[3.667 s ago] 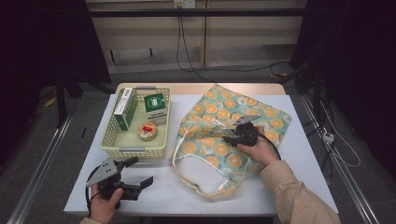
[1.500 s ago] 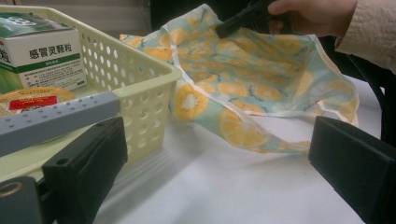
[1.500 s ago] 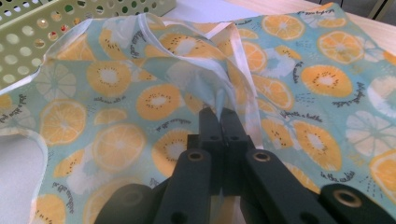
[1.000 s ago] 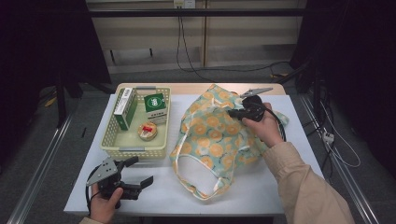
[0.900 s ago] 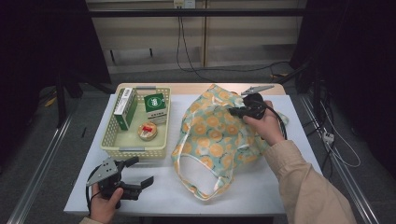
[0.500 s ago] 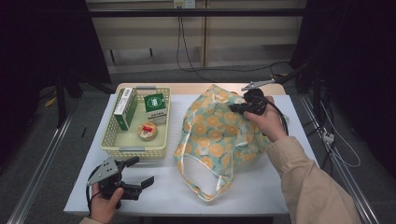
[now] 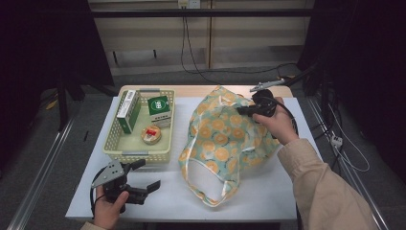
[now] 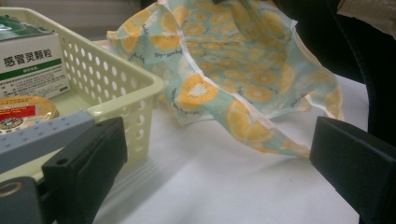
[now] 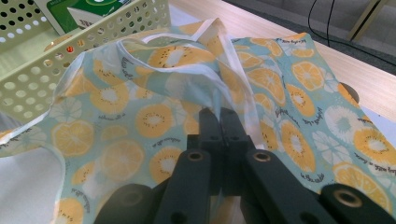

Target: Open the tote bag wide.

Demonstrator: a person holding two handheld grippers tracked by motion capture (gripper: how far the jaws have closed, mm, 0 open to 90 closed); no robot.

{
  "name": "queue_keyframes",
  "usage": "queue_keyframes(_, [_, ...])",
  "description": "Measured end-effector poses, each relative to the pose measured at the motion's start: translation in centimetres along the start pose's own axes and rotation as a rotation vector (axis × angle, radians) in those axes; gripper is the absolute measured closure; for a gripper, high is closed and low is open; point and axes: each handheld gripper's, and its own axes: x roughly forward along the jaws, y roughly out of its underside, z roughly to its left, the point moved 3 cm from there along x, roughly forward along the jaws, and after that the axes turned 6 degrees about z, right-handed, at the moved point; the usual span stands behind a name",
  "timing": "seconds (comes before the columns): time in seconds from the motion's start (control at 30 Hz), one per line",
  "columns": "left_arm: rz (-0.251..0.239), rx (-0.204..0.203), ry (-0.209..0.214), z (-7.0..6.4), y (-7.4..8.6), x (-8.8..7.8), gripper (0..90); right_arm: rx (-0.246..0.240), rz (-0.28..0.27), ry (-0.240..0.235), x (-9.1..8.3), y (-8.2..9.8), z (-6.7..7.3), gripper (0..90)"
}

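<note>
A white table (image 7: 268, 191) holds a fruit-print bag (image 7: 225, 139) on its right half, the handles trailing toward the near edge. The bag's far edge is lifted off the table, pinched between the closed jaws of the right gripper (image 7: 245, 110), whose tips are buried in the cloth. A pale basket (image 7: 139, 154) sits just left of the bag. The left gripper (image 7: 143, 177) rests near the front left corner, jaws wide open on nothing, apart from the bag.
</note>
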Motion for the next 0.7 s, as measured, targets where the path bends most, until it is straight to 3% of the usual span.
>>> queue_keyframes(0.37, [-0.016,-0.022,0.013,0.5,-1.7,-0.4,3.9,-0.001,0.000,-0.005,-0.1,0.0,0.1,90.0])
queue_keyframes(0.6, [0.003,-0.021,0.016,0.9,-2.7,-0.2,3.9,0.003,0.002,-0.008,0.0,0.3,0.2,90.0])
queue_keyframes(0.7, [0.007,-0.040,0.019,1.2,-3.3,0.0,3.9,0.002,0.004,-0.013,0.0,0.4,0.2,90.0])
